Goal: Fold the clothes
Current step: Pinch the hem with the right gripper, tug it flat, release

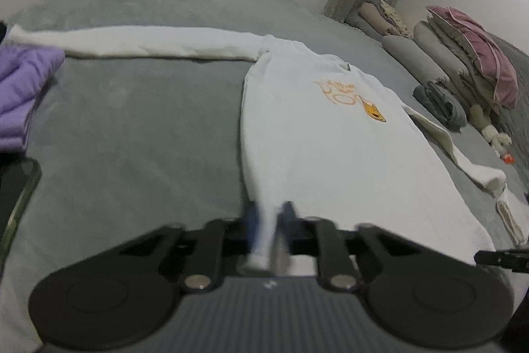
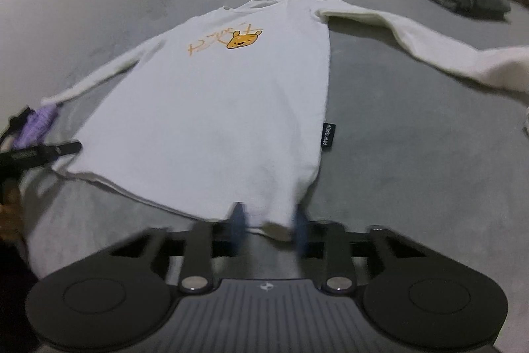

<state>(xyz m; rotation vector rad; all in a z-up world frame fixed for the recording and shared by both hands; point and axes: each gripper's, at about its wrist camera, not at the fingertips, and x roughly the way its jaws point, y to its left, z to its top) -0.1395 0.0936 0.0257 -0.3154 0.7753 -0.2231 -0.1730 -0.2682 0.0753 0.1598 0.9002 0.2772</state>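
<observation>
1. left wrist view: 1 white long-sleeved shirt [image 1: 314, 134] lies flat, print side up, on the grey bed [image 1: 132, 121], with 1 orange print on its chest.
2. its 2 sleeves spread out: 1 runs straight to the left edge of the picture, the other slants toward the lower right.
3. the left gripper [image 1: 269, 214] sits at the near hem corner; its 2 blue fingers are drawn close together with a strip of white cloth pinched between them.
4. 1 purple garment [image 1: 23, 88] lies at the left edge, just beside the end of the long sleeve, and 1 dark phone [image 1: 16, 197] rests below it.
5. on the right, pillows [image 1: 463, 55] are stacked along the bed's far side, with 1 folded grey garment [image 1: 443, 105] in front of them.
6. right wrist view: the same shirt fills the middle, and 1 black label [image 2: 328, 135] sticks out from its right side seam.
7. the right gripper [image 2: 268, 220] is at the other near hem corner; its 2 fingers stand moderately apart with the corner of the hem lying between them, blurred, so whether they press the cloth i cannot tell.
8. the left gripper's dark finger shows at the far left, at the hem's opposite corner, next to the purple garment.
9. the folded grey garment lies at the upper right, well apart from the shirt's body.
</observation>
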